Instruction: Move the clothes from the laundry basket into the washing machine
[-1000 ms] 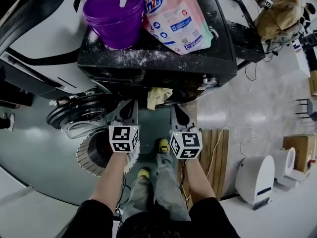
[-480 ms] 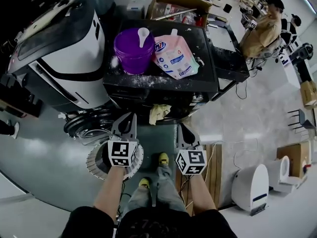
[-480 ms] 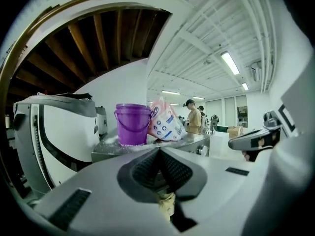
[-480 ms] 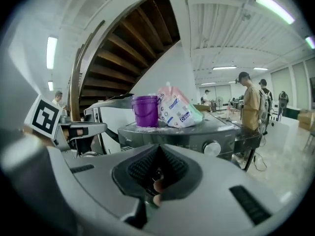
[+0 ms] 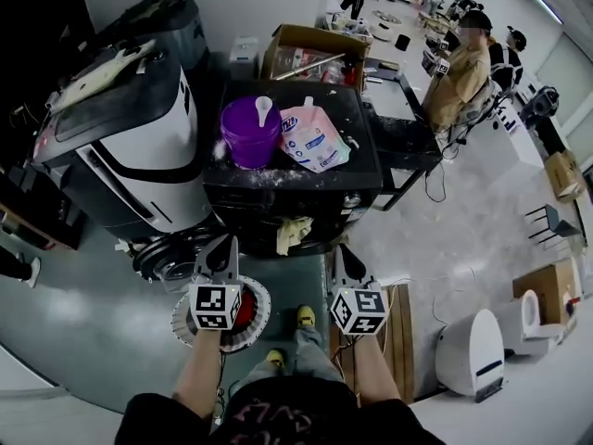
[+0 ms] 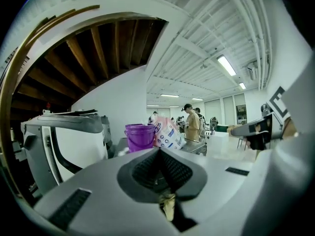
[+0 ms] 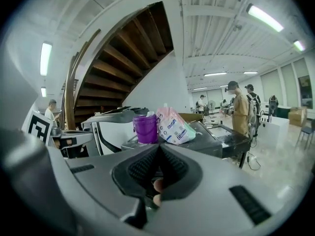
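**A:** We hold both tools level in front of the washing machine (image 5: 278,213). The left tool (image 5: 225,244) sits at 7 o'clock in the head view and the right tool (image 5: 337,251) at 5 o'clock.

**B:** And the left tool's jaws are pressed together. In its own view we see the ribbed pads meeting in one line with nothing pinched between them.

**A:** The right tool is the same, pads tight together and no garment in the grip.

**B:** So where are the clothes?

**A:** The laundry basket (image 5: 190,315) stands on the floor at 7 o'clock, just under the left tool. We make out a red garment (image 5: 244,311) inside it.

**B:** We also see a yellow cloth (image 5: 295,233) hanging out of the machine's front opening, between the two tools and just beyond their tips. The left gripper view catches a sliver of it through the gap below the pads.

**A:** The round door (image 5: 171,253) is swung wide open at 9 o'clock from the opening.

**B:** On top of the machine, at 12 o'clock, a purple bucket (image 5: 248,135) stands beside a pink pouch (image 5: 313,140), the two touching. White powder (image 5: 278,176) is scattered in front of them.

**A:** A person (image 5: 459,68) stands at 2 o'clock, well apart from us.
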### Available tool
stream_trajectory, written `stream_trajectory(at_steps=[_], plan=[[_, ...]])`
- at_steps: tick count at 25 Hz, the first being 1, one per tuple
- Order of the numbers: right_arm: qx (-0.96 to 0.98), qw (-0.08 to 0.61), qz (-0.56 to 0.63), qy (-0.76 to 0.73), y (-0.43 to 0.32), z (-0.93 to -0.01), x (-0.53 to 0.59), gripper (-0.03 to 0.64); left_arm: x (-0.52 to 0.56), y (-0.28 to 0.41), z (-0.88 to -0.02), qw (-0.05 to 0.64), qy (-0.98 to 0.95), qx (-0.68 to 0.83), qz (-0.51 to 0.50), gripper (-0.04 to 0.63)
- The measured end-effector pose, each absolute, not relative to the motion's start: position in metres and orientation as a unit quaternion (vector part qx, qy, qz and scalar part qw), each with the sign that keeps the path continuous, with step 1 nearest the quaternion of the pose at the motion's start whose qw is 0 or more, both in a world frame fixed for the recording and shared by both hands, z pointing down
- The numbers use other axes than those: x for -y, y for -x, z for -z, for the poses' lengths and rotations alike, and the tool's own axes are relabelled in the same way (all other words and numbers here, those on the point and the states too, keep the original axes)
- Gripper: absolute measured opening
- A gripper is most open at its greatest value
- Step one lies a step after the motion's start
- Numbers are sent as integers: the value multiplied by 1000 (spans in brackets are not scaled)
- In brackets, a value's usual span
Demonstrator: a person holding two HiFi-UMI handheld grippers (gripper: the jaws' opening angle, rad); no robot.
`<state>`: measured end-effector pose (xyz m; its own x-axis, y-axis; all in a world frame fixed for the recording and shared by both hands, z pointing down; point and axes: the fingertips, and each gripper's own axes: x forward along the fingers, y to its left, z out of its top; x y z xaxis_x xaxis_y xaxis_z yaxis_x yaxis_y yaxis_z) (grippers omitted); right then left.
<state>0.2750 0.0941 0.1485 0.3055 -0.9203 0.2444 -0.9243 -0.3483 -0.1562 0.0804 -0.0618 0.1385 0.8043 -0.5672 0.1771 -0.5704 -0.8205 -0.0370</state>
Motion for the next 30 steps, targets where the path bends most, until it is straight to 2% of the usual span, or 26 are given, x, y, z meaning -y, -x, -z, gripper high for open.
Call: stream_trajectory(at_steps=[11,30], plan=[[579,-9,-154,-800,-266,-117,-128,5,43,-53,-96,1,-947,311,-80,12],[577,-7,-120,-808,-287,-85,-158,3,25,-57,-65,-15,-944,323,-61,12]])
